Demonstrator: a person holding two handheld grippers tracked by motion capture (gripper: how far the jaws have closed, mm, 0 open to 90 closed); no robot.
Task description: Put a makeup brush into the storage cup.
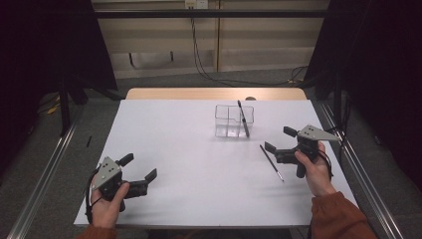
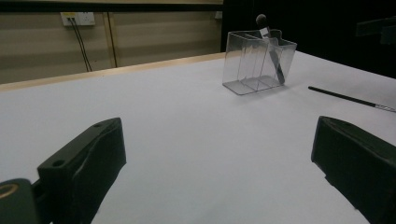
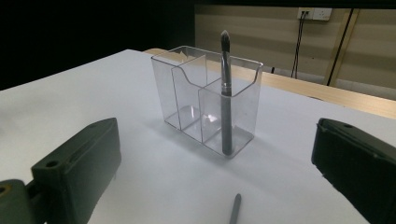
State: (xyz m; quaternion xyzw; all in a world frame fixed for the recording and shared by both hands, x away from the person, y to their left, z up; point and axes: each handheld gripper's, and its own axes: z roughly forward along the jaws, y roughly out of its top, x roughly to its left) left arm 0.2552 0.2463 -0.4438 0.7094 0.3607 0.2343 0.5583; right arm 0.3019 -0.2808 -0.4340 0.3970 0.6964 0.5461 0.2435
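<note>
A clear plastic organiser (image 1: 234,121) (image 2: 258,63) (image 3: 205,100) with several compartments stands at the table's middle back. One dark makeup brush (image 1: 243,118) (image 2: 273,56) (image 3: 226,100) stands upright in its right-hand compartment. A second thin brush (image 1: 271,162) (image 2: 350,98) (image 3: 234,210) lies flat on the white table, in front of and right of the organiser. My right gripper (image 1: 279,141) is open, just right of the lying brush, with nothing between its jaws. My left gripper (image 1: 138,167) is open near the front left, holding nothing.
The white table top (image 1: 199,164) has a wooden strip (image 1: 214,93) along its far edge. Metal rails (image 1: 45,169) run along both sides. Cables (image 1: 199,55) hang down the wall behind the table.
</note>
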